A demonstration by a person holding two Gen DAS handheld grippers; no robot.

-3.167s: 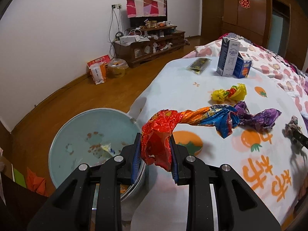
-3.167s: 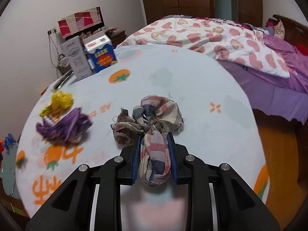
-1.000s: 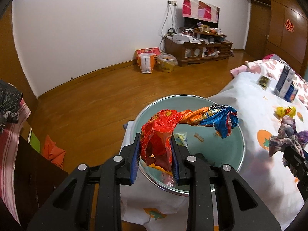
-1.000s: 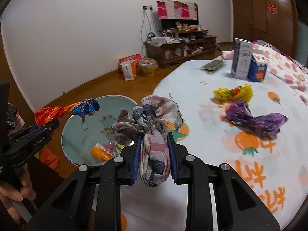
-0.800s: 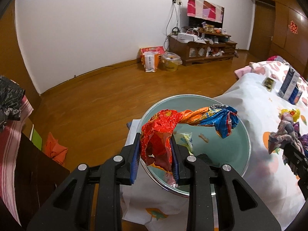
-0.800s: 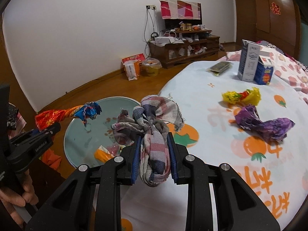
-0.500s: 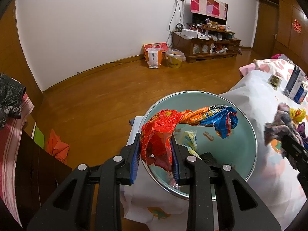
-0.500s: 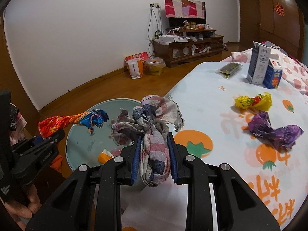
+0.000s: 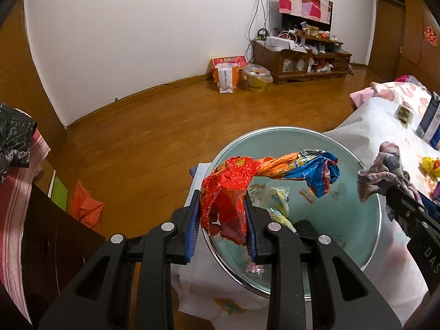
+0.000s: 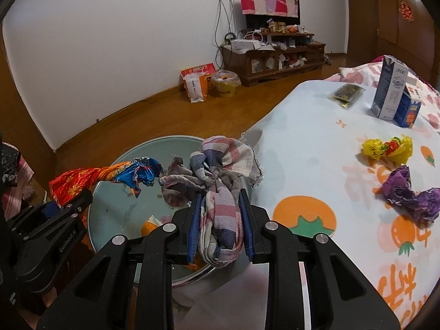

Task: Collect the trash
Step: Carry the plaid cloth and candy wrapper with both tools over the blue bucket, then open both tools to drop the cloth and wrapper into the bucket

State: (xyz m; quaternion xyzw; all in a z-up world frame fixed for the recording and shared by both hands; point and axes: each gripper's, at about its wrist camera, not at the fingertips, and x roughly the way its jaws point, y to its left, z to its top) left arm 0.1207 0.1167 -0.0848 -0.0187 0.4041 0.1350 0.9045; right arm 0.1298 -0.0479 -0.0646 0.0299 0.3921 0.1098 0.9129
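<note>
1. Gripping a red-orange-blue wrapper [image 9: 264,170], the left gripper [image 9: 222,220] holds it over the basin [image 9: 365,247]; scraps lie inside.
2. Right gripper [image 10: 218,227] is clamped on a checked rag [image 10: 220,170] at the basin's near rim.
3. Yellow wrapper [image 10: 387,148] and purple wrapper [image 10: 409,195] lie mid-bed [image 10: 302,148]; cartons [image 10: 393,96] stand near its far edge.
4. Wood floor [image 9: 165,143], white wall, cluttered cabinet [image 10: 275,57] behind.

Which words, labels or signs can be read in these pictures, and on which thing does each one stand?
"GenRobot.AI": on the left gripper, seen from the right wrist.
"DAS": cut off, on the right gripper, seen from the left wrist.
Orange characters printed on the bed cover: partly visible, not readable.
Print on the tall carton, small blue carton, yellow bucket: too small or blurred.
</note>
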